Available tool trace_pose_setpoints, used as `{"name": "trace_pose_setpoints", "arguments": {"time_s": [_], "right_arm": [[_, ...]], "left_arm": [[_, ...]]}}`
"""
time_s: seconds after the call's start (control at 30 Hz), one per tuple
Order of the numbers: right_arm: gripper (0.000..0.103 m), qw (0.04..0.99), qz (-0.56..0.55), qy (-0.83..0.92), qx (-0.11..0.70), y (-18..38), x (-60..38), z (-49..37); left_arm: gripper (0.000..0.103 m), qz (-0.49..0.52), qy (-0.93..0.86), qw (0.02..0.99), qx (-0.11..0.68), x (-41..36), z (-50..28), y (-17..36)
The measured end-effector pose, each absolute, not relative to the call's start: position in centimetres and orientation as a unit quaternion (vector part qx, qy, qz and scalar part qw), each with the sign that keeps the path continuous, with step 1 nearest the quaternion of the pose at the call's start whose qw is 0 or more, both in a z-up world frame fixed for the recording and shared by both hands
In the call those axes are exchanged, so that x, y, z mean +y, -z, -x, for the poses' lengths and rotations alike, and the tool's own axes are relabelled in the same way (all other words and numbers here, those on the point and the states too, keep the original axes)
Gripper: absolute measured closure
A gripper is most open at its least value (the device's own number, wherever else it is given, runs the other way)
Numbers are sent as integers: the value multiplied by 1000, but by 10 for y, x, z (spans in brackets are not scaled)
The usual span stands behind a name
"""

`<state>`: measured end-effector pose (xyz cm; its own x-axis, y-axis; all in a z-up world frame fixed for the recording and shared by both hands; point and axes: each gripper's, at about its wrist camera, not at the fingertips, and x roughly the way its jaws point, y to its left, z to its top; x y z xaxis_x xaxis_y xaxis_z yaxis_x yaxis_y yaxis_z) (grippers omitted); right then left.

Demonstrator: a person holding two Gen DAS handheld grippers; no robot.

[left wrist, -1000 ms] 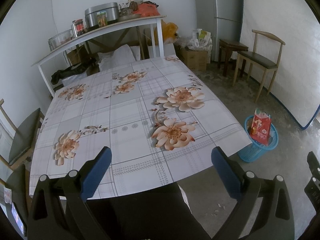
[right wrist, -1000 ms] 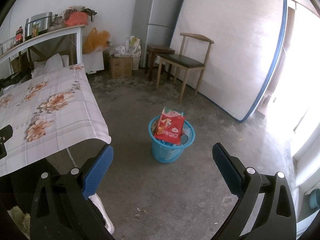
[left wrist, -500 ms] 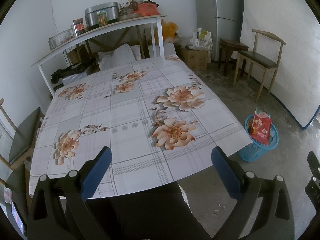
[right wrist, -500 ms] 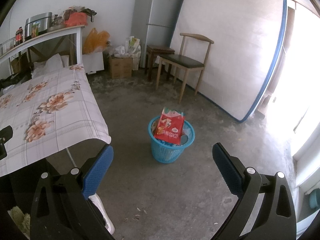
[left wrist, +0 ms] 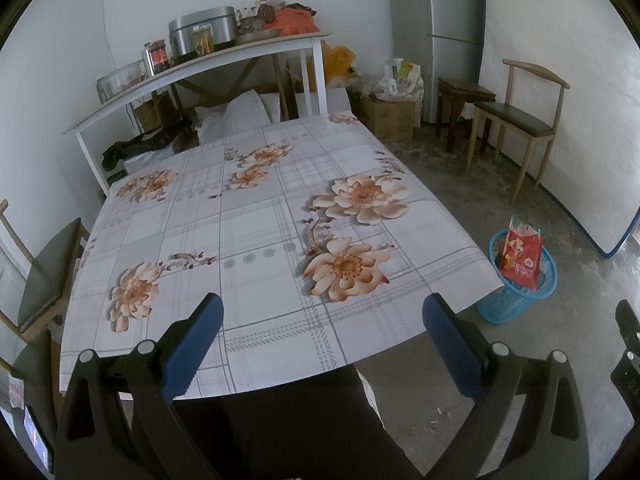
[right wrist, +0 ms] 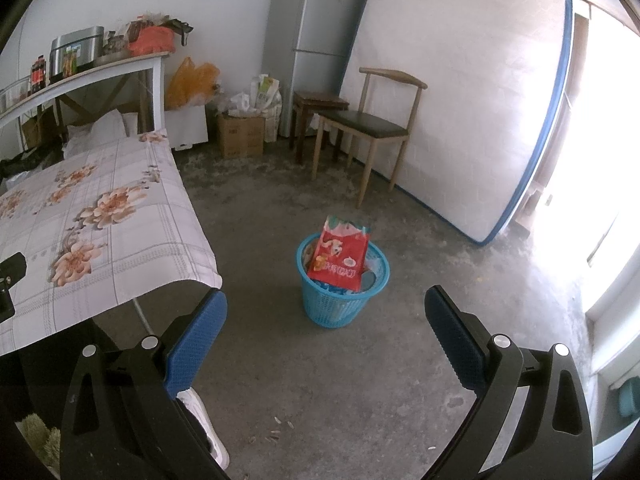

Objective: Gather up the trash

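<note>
A blue plastic waste basket [right wrist: 340, 300] [left wrist: 520, 296] stands on the concrete floor beside the table's right corner. A red snack bag [right wrist: 340, 256] [left wrist: 522, 258] sticks up out of it, with other wrappers below. My right gripper [right wrist: 326, 332] is open and empty, held above the floor a little short of the basket. Over the near edge of the floral tablecloth [left wrist: 256, 232], my left gripper [left wrist: 322, 336] hangs open with nothing between its blue fingers. Bits of litter [right wrist: 280, 426] lie scattered on the floor near a white shoe [right wrist: 204, 420].
A wooden chair [right wrist: 368, 128] and a dark stool [right wrist: 316, 116] stand by the mattress [right wrist: 460, 92] leaning on the right wall. Behind them are a fridge [right wrist: 316, 40], cardboard boxes [right wrist: 240, 136] and bags. A white shelf [left wrist: 200, 68] with a cooker and jars spans the table's far end. Another chair [left wrist: 44, 276] stands at the left.
</note>
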<state>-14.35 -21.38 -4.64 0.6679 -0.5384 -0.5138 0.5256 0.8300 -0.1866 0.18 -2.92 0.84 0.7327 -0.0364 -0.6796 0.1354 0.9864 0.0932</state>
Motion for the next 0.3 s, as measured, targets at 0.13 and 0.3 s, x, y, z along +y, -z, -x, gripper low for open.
{"name": "trace_pose_setpoints", "arguments": {"time_s": [0.13,0.3], "right_arm": [[8,913,11,290,285,47,-215,144],[8,913,11,291,285,46,-215,143]], "left_arm": [[5,-71,48,927,364,-31,-2,-9],[5,-74,50,927,364,-33,-3,-12]]}}
